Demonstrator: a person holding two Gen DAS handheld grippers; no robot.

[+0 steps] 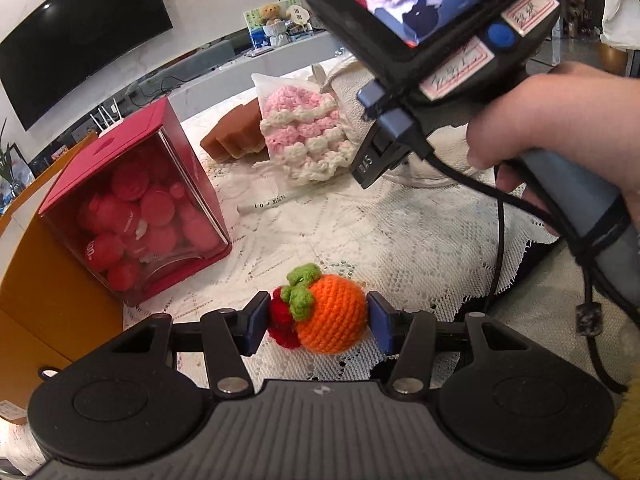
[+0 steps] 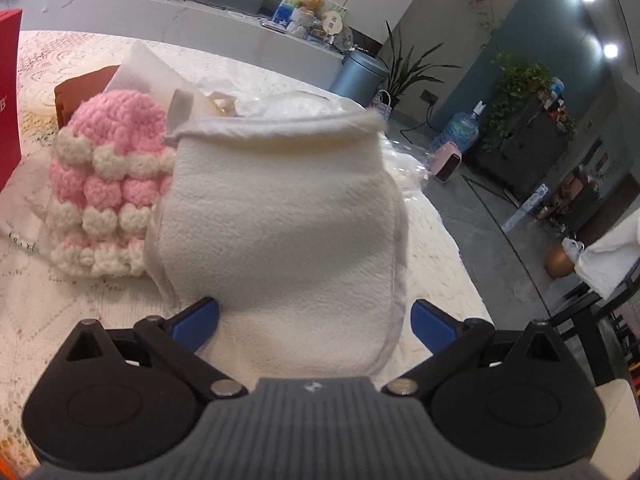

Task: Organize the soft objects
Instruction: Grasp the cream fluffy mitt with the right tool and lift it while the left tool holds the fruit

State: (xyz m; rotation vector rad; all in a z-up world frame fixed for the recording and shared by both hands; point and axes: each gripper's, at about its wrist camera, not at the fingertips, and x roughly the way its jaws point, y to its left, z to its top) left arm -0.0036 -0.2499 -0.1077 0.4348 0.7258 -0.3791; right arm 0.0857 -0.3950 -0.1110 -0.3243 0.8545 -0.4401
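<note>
**Crochet fruit pinched, pouch straddled but not gripped**

The left tongs (image 1: 316, 322) are closed on the orange crochet fruit (image 1: 332, 316) and its small red companion (image 1: 282, 320), low over the lace tabletop (image 1: 400, 232). The right tongs (image 2: 314, 320) stand wide, one pad on each side of the white fleece pouch (image 2: 280, 220), apparently not pressing it. Beside the pouch lies the pink crochet piece (image 2: 104, 184).

The red piece looks barely pinched and may drop out. The ungripped pouch mouth could sag or tip during loading.

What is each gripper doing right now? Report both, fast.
Left gripper: shut on the orange crocheted fruit with green leaves.
Right gripper: open, fingers either side of the cream fleece pouch.
</note>
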